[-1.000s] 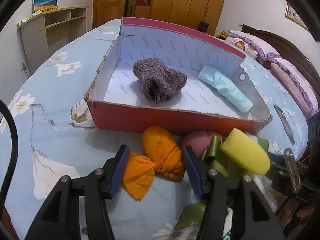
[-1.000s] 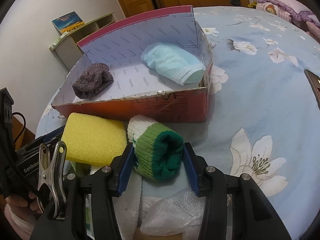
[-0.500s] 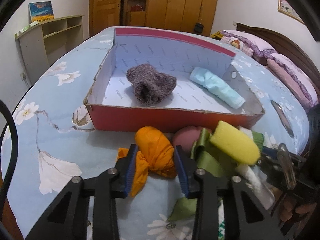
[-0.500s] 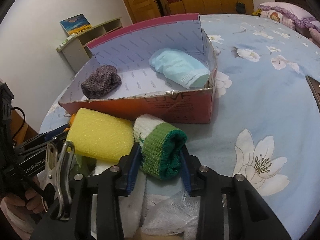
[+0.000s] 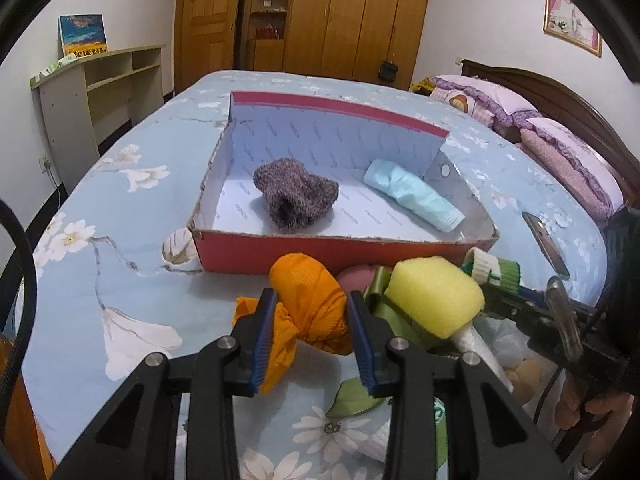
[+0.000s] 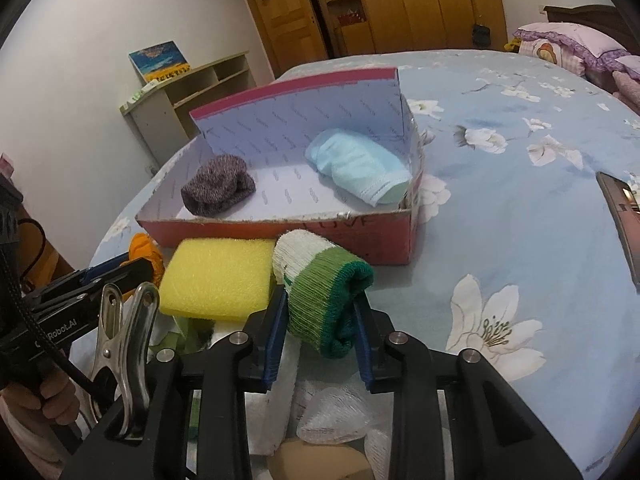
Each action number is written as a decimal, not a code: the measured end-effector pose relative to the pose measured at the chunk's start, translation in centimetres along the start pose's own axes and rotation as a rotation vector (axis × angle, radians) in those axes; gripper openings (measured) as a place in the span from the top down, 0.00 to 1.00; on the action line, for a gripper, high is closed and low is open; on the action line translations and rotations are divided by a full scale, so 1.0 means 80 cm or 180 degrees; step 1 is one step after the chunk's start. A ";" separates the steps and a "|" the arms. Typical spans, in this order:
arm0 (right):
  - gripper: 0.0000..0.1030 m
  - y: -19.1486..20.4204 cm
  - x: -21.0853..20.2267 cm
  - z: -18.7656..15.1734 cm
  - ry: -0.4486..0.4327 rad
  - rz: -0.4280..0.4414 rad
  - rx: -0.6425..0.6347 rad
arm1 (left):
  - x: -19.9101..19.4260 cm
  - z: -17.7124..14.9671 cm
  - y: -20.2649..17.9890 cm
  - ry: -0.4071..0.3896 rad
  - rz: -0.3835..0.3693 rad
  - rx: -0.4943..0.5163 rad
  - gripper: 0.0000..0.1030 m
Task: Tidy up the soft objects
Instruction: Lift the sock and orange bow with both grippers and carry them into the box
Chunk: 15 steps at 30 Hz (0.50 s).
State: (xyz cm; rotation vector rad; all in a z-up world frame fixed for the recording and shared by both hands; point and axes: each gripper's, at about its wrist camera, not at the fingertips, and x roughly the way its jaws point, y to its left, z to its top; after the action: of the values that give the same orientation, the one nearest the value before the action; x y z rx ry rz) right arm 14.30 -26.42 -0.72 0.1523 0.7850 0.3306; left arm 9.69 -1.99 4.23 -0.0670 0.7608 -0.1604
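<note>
- Bedroom; floral blue bedsheet (image 5: 120, 248) with a red box (image 5: 340, 246) as the landmark, wardrobe behind.
- Left gripper (image 5: 314, 334): blue pads clenched on the orange cloth bundle (image 5: 312, 304), which sits between the fingers just in front of the box's near wall, towards its left half. The bundle's long axis runs roughly along the fingers, towards the box; its knotted tail hangs past the left pad.
- Right gripper (image 6: 322, 330): jaws closing, pads pressing the green-and-white rolled sock (image 6: 322, 292). The roll's long axis points up and away towards the box's near wall, white end nearest the box, dark green end at the fingers.
- Relation for the coming move: box lies straight ahead of and beyond both grippers, with its near wall between each held item and the box floor, so each likely needs to clear that rim. The right gripper looks nearer the box's right end, the left its middle-left.
- Yellow sponge (image 6: 218, 278) lies between the two grippers, in front of the box, not gripped.
- In the box: grey knit sock (image 5: 296, 198) left of centre, light blue roll (image 5: 414, 196) at right.
- Versus a second ago: both grippers were open around their items with gaps at the pads; now both are pinched on and lifted slightly, and the box looks lower in both views.
</note>
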 end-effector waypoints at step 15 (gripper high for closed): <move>0.70 -0.010 -0.034 0.018 -0.0331 -0.0028 0.0088 | -0.014 0.025 0.006 -0.0197 0.0058 -0.0026 0.64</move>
State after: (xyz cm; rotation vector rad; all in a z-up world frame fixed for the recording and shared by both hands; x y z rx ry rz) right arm 13.70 -28.12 1.88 0.1904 0.6873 0.3013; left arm 10.37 -1.30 6.37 -0.0724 0.7001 -0.1373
